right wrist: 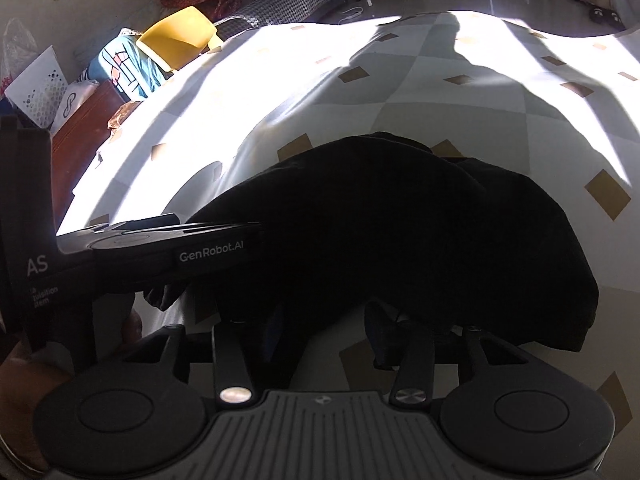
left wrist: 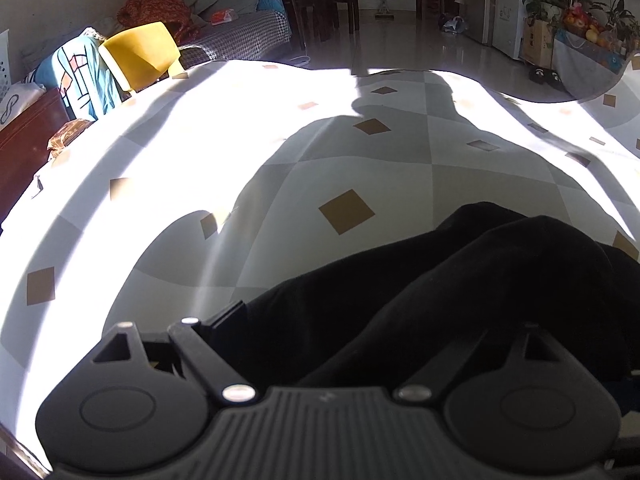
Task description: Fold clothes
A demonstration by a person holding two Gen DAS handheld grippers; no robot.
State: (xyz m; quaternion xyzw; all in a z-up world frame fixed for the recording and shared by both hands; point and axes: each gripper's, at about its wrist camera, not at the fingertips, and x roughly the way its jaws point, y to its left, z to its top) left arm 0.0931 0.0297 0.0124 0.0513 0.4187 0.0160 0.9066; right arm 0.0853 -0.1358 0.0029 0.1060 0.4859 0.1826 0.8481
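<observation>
Black garment [left wrist: 460, 280], bunched into soft folds, lies on the near part of my desk [left wrist: 280, 184], which is covered by a cloth of pale grey and white diamonds with small brown squares. Sunlight falls across the far half of the cloth; my own shadow darkens the middle around the garment.

Left tongs [left wrist: 372, 320]: the jaws stand wide apart over the garment's near edge, with dark fabric lying between them. I cannot see the pads pressing on it, so the fabric reads as released.

Right tongs [right wrist: 328, 320]: the jaws stand partly apart at the near hem of the garment. The fingertips are lost against the black cloth, and no pinch shows. In the right wrist view the left tongs enter from the left, level with the garment's left edge.

Beyond the desk's far left edge stands a yellow chair [left wrist: 136, 54] with a turquoise patterned cloth [left wrist: 86, 76] draped just beside it.
</observation>
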